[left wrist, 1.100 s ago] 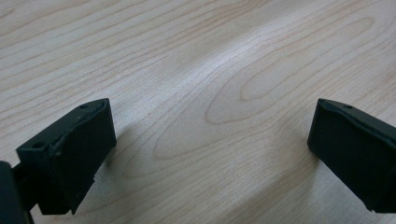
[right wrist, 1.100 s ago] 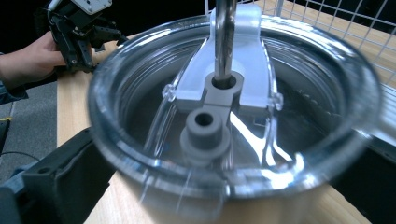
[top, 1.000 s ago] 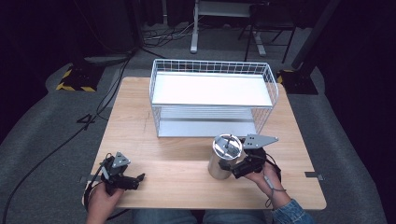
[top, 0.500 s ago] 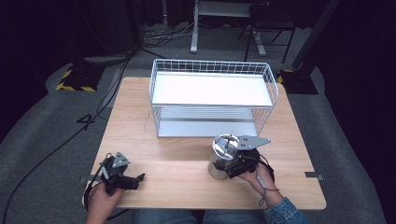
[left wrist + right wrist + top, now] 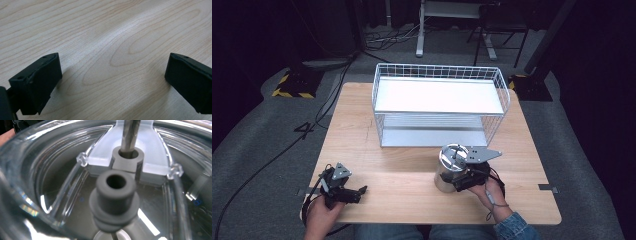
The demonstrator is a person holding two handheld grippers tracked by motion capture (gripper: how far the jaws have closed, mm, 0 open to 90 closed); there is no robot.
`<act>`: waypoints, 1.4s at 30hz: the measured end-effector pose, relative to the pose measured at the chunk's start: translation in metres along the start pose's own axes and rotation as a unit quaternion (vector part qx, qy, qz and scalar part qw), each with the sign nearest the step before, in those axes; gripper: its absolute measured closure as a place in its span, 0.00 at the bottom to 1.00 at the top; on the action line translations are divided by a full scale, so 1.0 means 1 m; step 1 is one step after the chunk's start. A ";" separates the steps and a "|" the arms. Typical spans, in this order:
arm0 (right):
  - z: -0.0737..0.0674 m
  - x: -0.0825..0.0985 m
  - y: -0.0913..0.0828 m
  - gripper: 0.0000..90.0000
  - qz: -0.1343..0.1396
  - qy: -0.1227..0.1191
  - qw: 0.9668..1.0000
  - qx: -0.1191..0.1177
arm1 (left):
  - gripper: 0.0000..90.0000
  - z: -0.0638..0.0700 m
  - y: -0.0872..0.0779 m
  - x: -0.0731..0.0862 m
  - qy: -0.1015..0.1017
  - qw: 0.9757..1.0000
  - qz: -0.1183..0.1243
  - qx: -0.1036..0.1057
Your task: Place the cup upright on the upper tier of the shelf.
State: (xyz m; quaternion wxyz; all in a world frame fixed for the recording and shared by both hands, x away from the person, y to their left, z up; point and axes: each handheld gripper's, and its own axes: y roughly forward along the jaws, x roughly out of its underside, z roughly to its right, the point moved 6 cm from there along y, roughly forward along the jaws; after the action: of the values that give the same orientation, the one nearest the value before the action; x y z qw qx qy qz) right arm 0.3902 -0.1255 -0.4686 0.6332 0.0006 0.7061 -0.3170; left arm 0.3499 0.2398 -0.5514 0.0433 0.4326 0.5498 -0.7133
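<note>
A shiny round metal cup with a clear see-through lid [image 5: 451, 167] stands on the light wooden table [image 5: 412, 185], near the front edge and a bit to the right. It is just in front of the white wire basket shelf [image 5: 439, 107], but not touching it. The right gripper [image 5: 464, 176] is pressed up against the right side of the cup, with the person's hand behind it. From above it looks like it is holding the cup, but I cannot tell if its two black jaws are squeezed on it or just next to it. The right gripper view looks down into the lid from very close. A grey rubber plug [image 5: 114, 200] sticks up in the middle and a metal rod [image 5: 130, 135] goes into a hole behind it.

The left gripper [image 5: 343, 192] rests low over the table at the front left, well away from the cup. Its jaws are wide apart with nothing between them, just bare wood.

I think the step now is getting hold of the cup. Next, the hand would need a firm squeeze, then lift it straight up so it stays upright, maybe toward the shelf
</note>
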 end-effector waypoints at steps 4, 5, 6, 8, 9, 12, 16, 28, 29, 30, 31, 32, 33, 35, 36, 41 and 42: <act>0.000 0.000 0.000 0.04 -0.001 0.000 1.000 0.002 | 0.01 0.000 0.000 0.000 0.000 1.000 0.001 -0.001; 0.000 0.000 0.000 0.04 -0.002 0.000 1.000 0.002 | 0.01 0.000 0.000 0.000 0.000 1.000 0.000 0.000; 0.000 -0.001 0.000 0.04 -0.001 0.002 1.000 0.000 | 0.01 0.000 0.000 0.000 0.000 1.000 0.001 -0.001; 0.000 -0.001 -0.001 0.04 -0.003 0.004 1.000 -0.001 | 0.01 0.000 0.000 0.000 0.000 1.000 0.001 -0.001; 0.000 -0.001 -0.001 0.04 -0.006 0.007 1.000 -0.003 | 0.01 0.000 0.000 0.000 0.000 1.000 0.001 -0.001; 0.000 -0.005 -0.003 0.04 -0.013 0.003 1.000 0.000 | 0.01 0.000 0.000 0.000 0.000 1.000 0.001 -0.001; 0.000 -0.017 -0.010 0.04 -0.015 -0.001 1.000 0.001 | 0.01 0.000 0.000 0.000 0.000 1.000 0.001 -0.001; 0.007 -0.048 -0.023 0.04 -0.016 -0.008 1.000 0.010 | 0.01 0.000 0.000 0.000 0.000 1.000 0.001 -0.001; 0.008 -0.050 -0.024 0.04 -0.015 -0.009 1.000 0.010 | 0.01 0.000 0.000 0.000 0.000 1.000 0.001 -0.001; 0.008 -0.052 -0.025 0.04 -0.015 -0.009 1.000 0.011 | 0.02 0.000 0.000 0.000 0.000 1.000 0.001 -0.001; 0.008 -0.054 -0.026 0.04 -0.015 -0.008 1.000 0.010 | 0.01 0.000 0.000 0.000 0.000 1.000 0.001 -0.001; 0.009 -0.056 -0.026 0.04 -0.015 -0.007 1.000 0.010 | 0.01 0.000 0.000 0.000 0.000 1.000 0.001 -0.001; 0.009 -0.058 -0.027 0.04 -0.015 -0.007 1.000 0.012 | 0.01 0.000 0.000 0.000 0.000 1.000 0.001 -0.001; 0.010 -0.062 -0.029 0.04 -0.015 -0.004 1.000 0.013 | 0.01 0.000 0.000 0.000 0.000 1.000 0.001 -0.001; 0.010 -0.062 -0.029 0.04 -0.015 -0.004 1.000 0.013 | 0.02 0.000 0.000 0.000 0.000 1.000 0.001 -0.001; 0.014 -0.075 -0.034 0.04 -0.016 0.000 1.000 0.017 | 0.01 0.000 0.000 0.000 0.000 1.000 0.001 -0.001; 0.014 -0.075 -0.034 0.04 -0.016 0.000 1.000 0.017 | 0.01 0.000 0.000 0.000 0.000 1.000 0.001 -0.001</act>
State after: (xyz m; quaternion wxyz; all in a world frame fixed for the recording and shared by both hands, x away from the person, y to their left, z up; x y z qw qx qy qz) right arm 0.4044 -0.1290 -0.3863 0.6281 -0.0006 0.7005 -0.3389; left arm 0.3499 0.2397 -0.5514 0.0443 0.4328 0.5499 -0.7130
